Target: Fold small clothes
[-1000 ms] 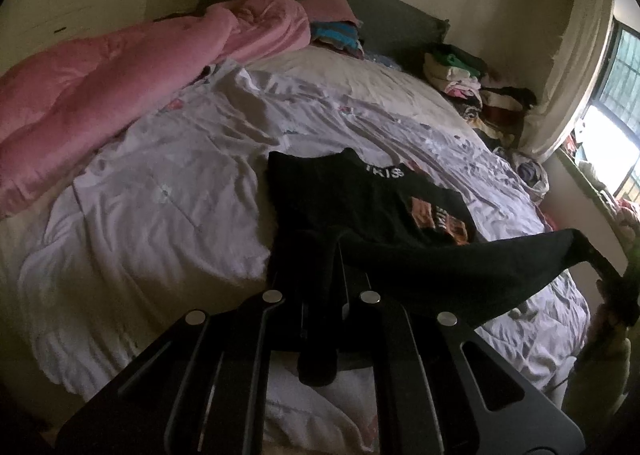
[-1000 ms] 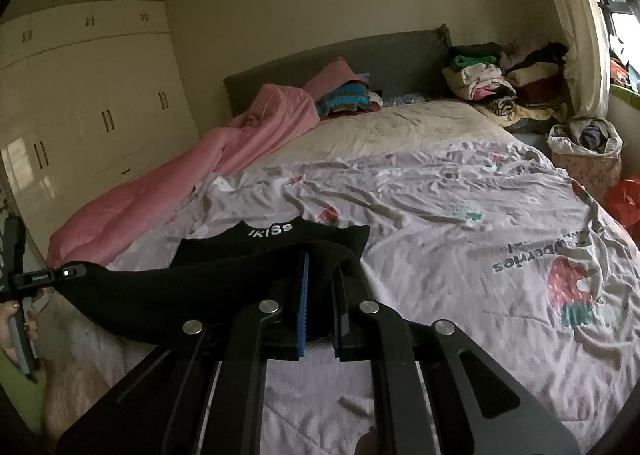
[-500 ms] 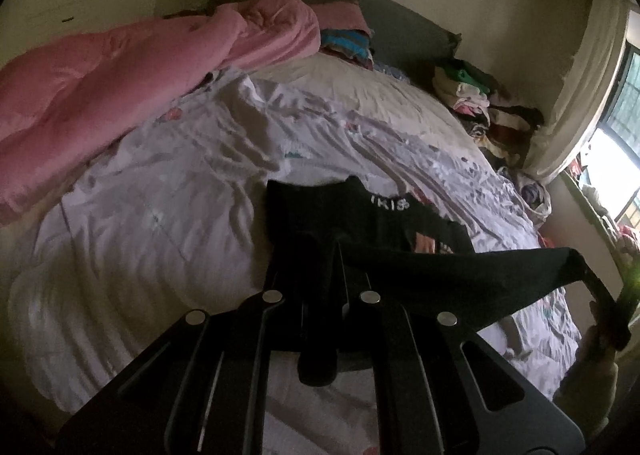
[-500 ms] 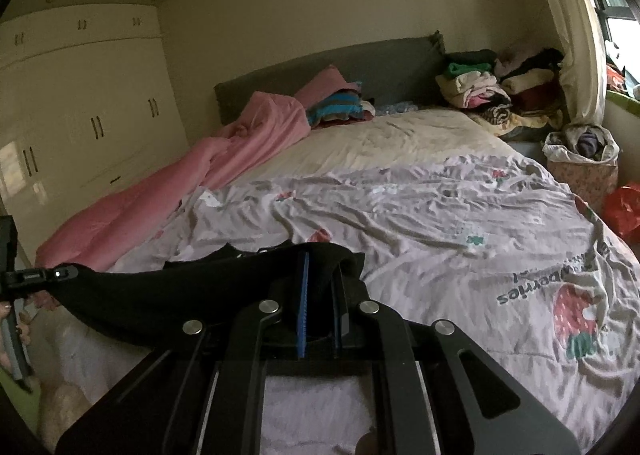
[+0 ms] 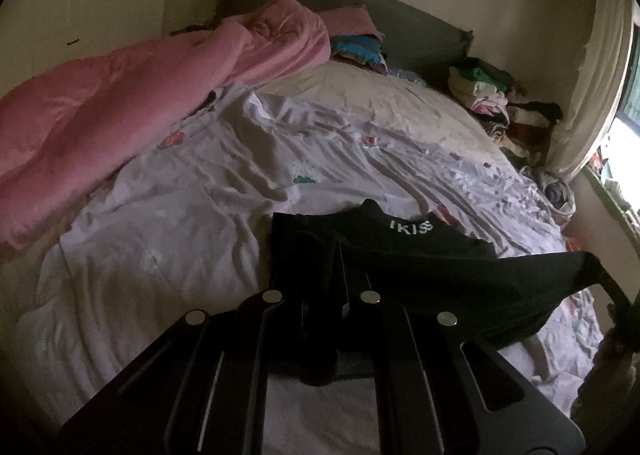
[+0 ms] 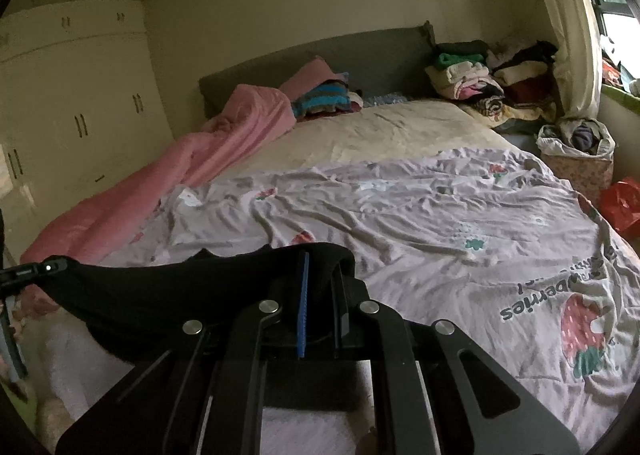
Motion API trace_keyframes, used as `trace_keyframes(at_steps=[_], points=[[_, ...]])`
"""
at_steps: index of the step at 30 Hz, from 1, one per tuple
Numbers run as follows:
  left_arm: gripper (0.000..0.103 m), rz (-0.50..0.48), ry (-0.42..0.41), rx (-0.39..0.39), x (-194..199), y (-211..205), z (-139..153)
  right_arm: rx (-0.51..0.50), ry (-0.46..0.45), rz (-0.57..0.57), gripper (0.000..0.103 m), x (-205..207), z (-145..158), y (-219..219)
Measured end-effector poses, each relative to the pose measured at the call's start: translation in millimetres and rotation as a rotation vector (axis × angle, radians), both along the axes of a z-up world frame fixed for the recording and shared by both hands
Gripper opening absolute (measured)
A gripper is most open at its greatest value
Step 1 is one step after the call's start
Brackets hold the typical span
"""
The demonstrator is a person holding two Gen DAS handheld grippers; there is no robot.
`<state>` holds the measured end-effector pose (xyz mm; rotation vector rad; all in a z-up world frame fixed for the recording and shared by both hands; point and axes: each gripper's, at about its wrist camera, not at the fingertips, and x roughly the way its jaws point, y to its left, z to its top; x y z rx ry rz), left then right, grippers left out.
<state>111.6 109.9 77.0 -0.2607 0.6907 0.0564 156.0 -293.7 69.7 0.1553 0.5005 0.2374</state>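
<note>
- Currently the left gripper (image 5: 334, 275) has its jaws clamped on one edge of the small black cotton garment with white lettering (image 5: 408, 251).
- Meanwhile the right gripper (image 6: 320, 295) pinches the opposite edge, so cloth stretches between both jaws, just above the wrinkled strawberry-print bedsheet (image 6: 440, 215).

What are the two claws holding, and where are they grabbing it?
Both hold the black shirt: the left claw and right claw each pinch one end of its lifted edge, stretched between them above the bed sheet.

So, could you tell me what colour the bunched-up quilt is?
Pink; the quilt shows best in the left wrist view.
</note>
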Motion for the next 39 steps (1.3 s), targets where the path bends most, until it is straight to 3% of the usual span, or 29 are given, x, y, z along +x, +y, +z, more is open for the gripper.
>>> trace_keyframes(at_steps=[23,25,28,32,33,34,35,39], points=[[0.005,0.033,0.128,0.006,63.4,17.5,-67.8,-0.072,0.161,-0.022,0.009,79.4,-65.9,17.0],[0.005,0.036,0.135,0.002,66.1,19.5,-71.7,-0.086,0.168,-0.031,0.019,82.9,-69.9,18.2],[0.009,0.042,0.126,-0.043,66.6,25.2,-74.2,-0.118,0.156,-0.079,0.031,84.6,-70.9,16.0],[0.014,0.047,0.078,-0.080,56.2,28.1,-68.8,-0.119,0.114,-0.102,0.031,74.9,-66.6,10.7],[0.019,0.053,0.071,-0.073,54.7,27.4,-67.0,-0.123,0.105,-0.099,0.033,71.6,-65.1,10.8],[0.036,0.074,0.055,-0.048,51.3,26.9,-63.5,-0.125,0.093,-0.090,0.034,67.1,-62.8,11.5],[0.041,0.090,0.033,-0.029,47.7,27.4,-59.3,-0.128,0.084,-0.084,0.034,62.9,-60.6,12.3],[0.041,0.090,-0.011,0.001,34.9,26.4,-45.2,-0.144,0.064,-0.008,0.034,46.0,-51.6,24.3]])
